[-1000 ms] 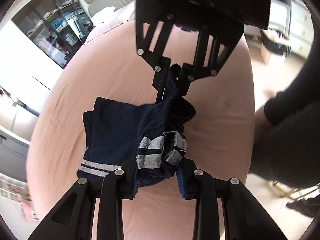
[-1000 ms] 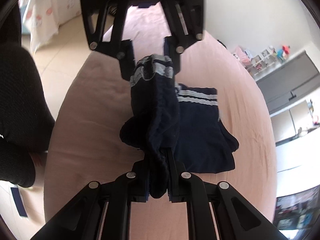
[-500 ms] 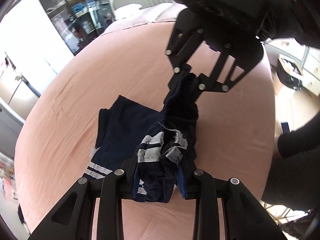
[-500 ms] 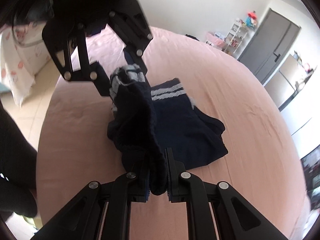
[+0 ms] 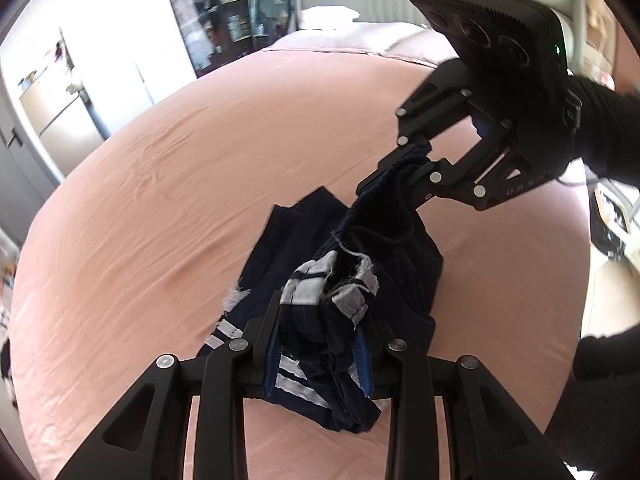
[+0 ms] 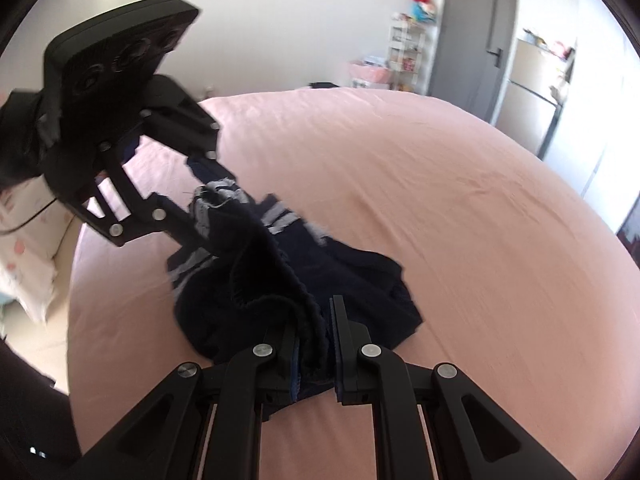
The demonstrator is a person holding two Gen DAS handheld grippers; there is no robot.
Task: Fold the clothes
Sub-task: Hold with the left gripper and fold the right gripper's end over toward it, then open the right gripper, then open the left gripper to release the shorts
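A navy garment [image 5: 372, 248] with white-striped cuffs lies partly on the pink bed [image 5: 180, 184] and is lifted at two ends. My left gripper [image 5: 320, 328] is shut on the bunched striped cuff end. My right gripper [image 6: 316, 340] is shut on a dark knit edge of the navy garment [image 6: 280, 264]. In the left wrist view the right gripper [image 5: 404, 168] holds its end raised at the upper right. The right wrist view shows the left gripper [image 6: 200, 220] at the upper left, clamped on the striped end. The rest of the cloth sags onto the sheet between them.
The pink sheet [image 6: 440, 200] spreads wide around the garment. A white pillow and headboard [image 5: 340, 12] lie at the bed's far end. A grey door [image 6: 468, 40], a small shelf [image 6: 404, 56] and cabinets stand beyond. A person's dark sleeve [image 5: 608, 128] is at the right.
Both grippers have rolled and swung sideways with the garment still held. The room behind has rotated in both views, and the cloth between them now hangs more slantwise.
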